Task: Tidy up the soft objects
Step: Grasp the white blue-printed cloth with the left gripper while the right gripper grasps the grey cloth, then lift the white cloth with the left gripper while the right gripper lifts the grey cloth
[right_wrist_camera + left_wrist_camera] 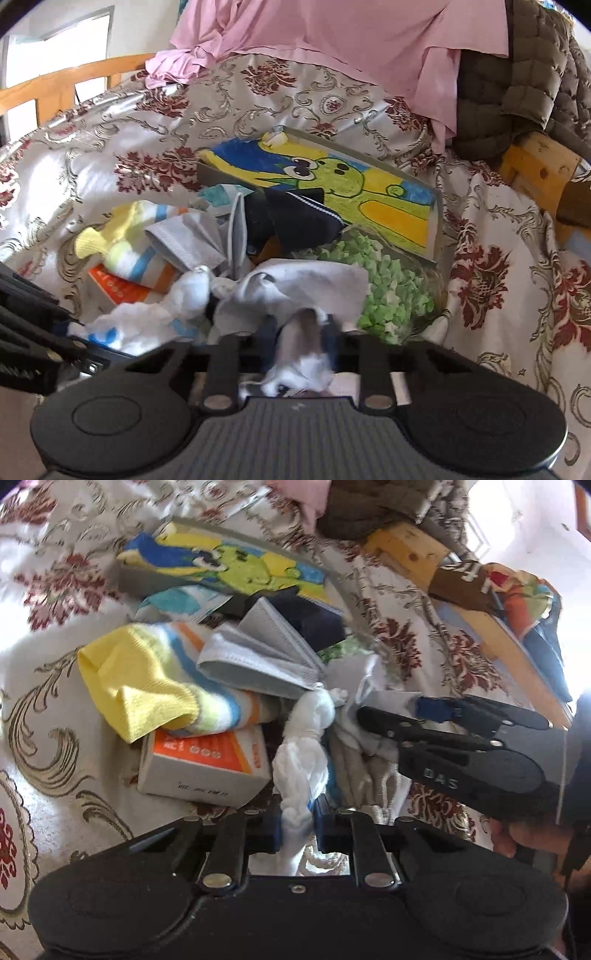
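Observation:
A pile of socks lies on a floral bedspread (55, 664). My left gripper (297, 821) is shut on a twisted white sock (301, 760), which is knotted to a grey-white sock (295, 284). My right gripper (303, 332) is shut on that grey-white sock; it also shows in the left wrist view (391, 709), coming in from the right. A yellow striped sock (147, 679), a folded grey sock (255, 653) and a dark navy sock (299, 218) lie just behind.
A flat box with a green cartoon picture (332, 181) lies behind the pile. A white-orange carton (207, 764) sits under the yellow sock. A bag of green bits (391, 291) is at right. Pink cloth (332, 40), an olive jacket (517, 74) and a wooden bed frame (410, 550) lie beyond.

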A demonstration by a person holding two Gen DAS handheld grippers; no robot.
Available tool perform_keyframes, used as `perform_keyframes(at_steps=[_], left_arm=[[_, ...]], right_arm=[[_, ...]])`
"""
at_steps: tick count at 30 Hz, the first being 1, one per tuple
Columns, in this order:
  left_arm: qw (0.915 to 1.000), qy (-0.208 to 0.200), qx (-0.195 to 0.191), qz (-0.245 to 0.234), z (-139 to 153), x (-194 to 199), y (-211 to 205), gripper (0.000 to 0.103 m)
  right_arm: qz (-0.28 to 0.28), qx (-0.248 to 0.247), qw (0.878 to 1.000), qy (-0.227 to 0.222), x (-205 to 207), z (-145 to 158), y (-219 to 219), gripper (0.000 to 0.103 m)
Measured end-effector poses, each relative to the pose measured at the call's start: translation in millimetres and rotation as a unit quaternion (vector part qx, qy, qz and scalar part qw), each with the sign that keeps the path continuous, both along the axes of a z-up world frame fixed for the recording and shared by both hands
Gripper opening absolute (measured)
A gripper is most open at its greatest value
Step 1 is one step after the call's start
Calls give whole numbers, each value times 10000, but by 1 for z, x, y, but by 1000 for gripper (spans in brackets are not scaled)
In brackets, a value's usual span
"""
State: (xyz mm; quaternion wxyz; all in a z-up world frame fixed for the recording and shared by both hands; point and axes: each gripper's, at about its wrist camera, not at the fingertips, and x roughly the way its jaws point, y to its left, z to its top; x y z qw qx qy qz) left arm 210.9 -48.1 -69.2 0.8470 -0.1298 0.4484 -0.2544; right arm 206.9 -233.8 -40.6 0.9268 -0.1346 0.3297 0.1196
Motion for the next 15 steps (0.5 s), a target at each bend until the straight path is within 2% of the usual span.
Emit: perform_keyframes(at_steps=[3, 7, 12, 15], left_arm=[[9997, -150, 147, -79, 2, -5, -5, 20], [9992, -223, 293, -128, -2, -6, -6, 18], [9993, -350, 46, 78, 13, -12, 3, 14], [9980, -600, -106, 141, 31, -27, 6, 13]], right_arm=[[-22, -42, 9997, -228, -5, 5, -1, 11], [-240, 19, 9973, -697, -11, 17, -8, 10], [-458, 303, 9902, -1285, -23, 35, -23, 10], [-516, 416, 9851, -1589, -29, 43, -29, 10]])
